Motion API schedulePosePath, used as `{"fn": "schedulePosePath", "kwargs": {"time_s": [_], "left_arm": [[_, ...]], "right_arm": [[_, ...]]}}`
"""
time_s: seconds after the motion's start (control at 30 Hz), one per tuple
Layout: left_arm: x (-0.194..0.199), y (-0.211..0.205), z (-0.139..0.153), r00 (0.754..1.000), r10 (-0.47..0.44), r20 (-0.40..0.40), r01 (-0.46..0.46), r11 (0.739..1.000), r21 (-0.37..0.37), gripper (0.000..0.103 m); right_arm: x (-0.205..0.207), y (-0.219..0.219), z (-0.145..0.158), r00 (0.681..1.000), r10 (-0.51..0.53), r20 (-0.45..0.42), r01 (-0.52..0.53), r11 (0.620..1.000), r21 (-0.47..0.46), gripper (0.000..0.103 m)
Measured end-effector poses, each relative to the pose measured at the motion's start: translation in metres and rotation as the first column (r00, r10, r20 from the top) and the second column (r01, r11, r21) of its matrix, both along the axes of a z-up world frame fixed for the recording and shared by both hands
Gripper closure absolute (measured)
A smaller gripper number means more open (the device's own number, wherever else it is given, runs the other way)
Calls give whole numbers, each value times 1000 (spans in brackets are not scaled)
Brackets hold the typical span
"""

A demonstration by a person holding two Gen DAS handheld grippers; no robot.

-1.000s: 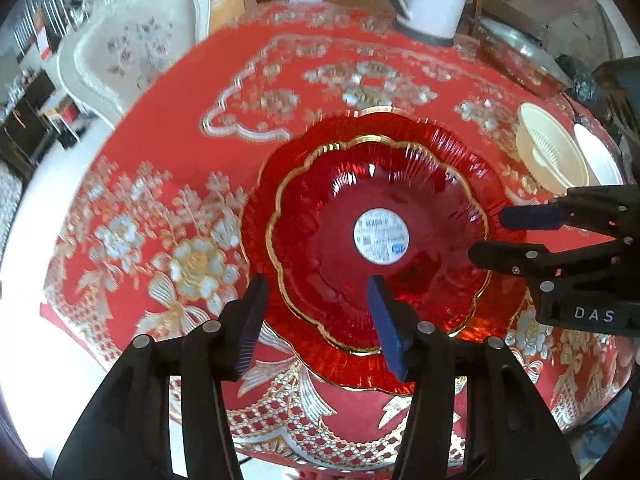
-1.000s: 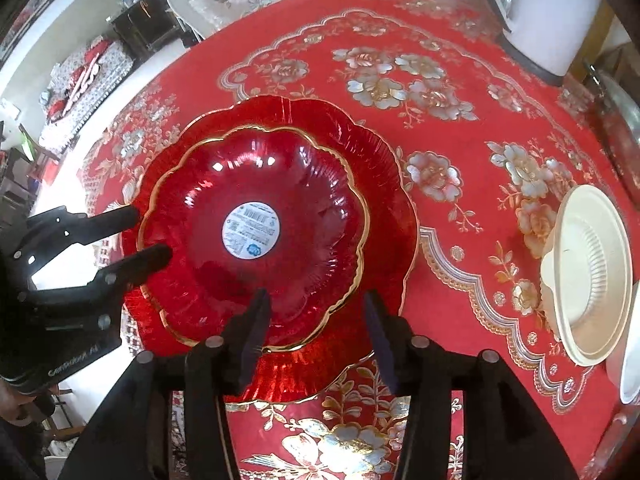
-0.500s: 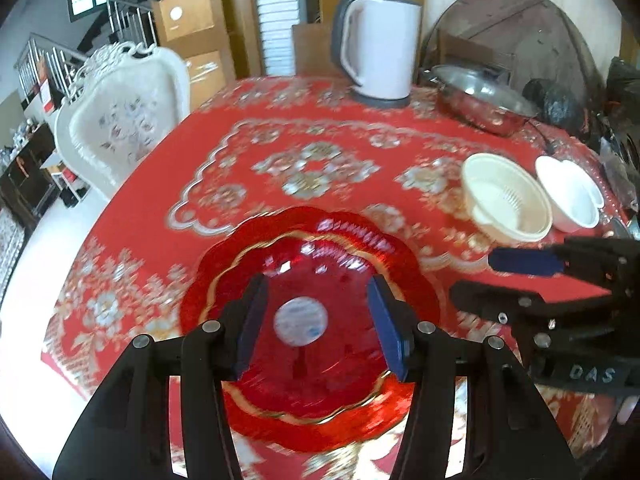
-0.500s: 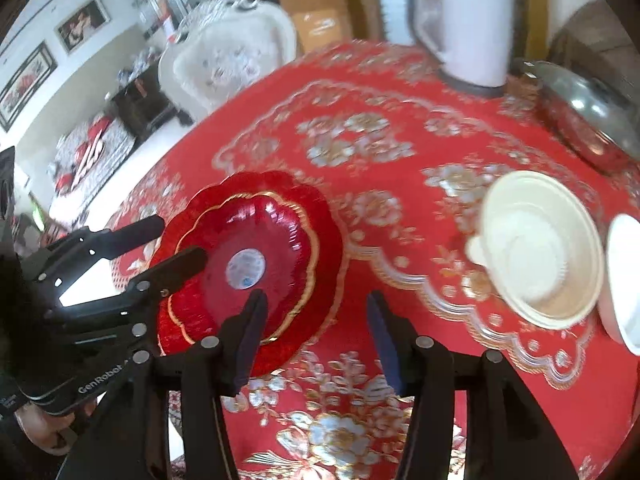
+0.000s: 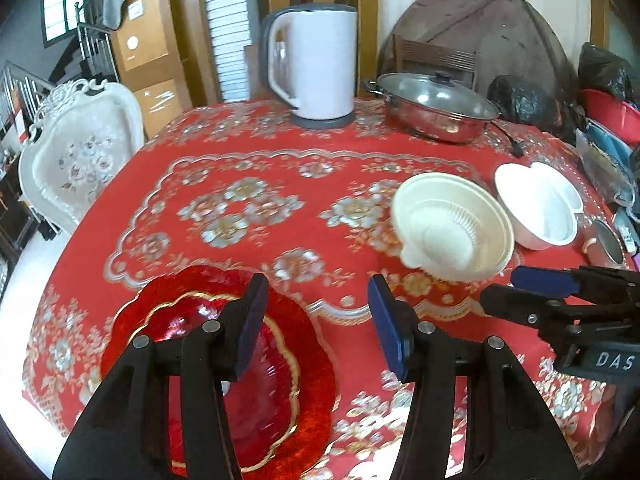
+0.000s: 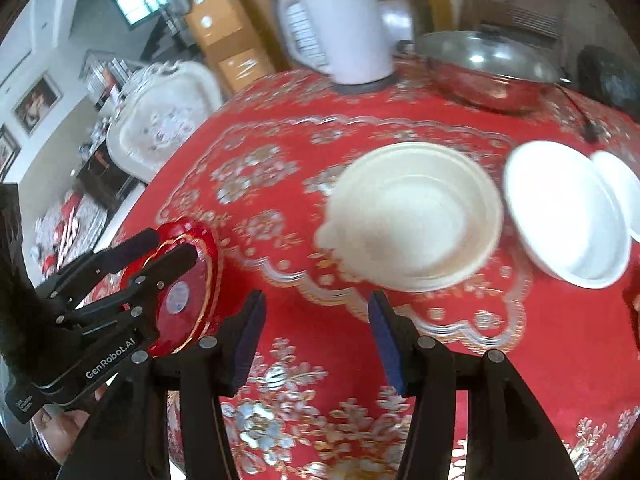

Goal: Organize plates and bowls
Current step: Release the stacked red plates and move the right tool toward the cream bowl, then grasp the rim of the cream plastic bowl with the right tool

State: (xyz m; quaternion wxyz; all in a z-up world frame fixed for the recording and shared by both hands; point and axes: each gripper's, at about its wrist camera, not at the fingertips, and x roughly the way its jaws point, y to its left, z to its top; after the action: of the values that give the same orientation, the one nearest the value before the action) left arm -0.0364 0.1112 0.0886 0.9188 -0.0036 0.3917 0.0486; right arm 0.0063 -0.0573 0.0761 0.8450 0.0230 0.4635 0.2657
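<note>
Both bowls [image 6: 416,216] lie beyond the empty right gripper [image 6: 316,332].

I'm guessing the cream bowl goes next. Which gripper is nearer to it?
Right. The right gripper points toward the cream bowl, just short of it. The left gripper is farther back, above the red plates.

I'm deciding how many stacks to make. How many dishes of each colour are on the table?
Red: 2, a red scalloped bowl nested in a red scalloped plate.
Cream: 1, a ribbed cream bowl.
White: 2, a white bowl and a white dish behind it.
Total: 5.
</note>
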Motion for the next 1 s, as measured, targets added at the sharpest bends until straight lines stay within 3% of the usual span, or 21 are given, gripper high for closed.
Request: {"fn": "schedulePosePath", "kwargs": {"time_s": [0.57,1.0], "left_arm": [[32,-37,-4,999,-43,-20,43,999,7,51],[51,-36,7,999,-33,-34,31,997,-75,51]], "right_arm": [[20,-74,-7,989,-144,-43,146,988,57,48],[22,-101,-12,979,-185,-84,194,974,113,47]]}}
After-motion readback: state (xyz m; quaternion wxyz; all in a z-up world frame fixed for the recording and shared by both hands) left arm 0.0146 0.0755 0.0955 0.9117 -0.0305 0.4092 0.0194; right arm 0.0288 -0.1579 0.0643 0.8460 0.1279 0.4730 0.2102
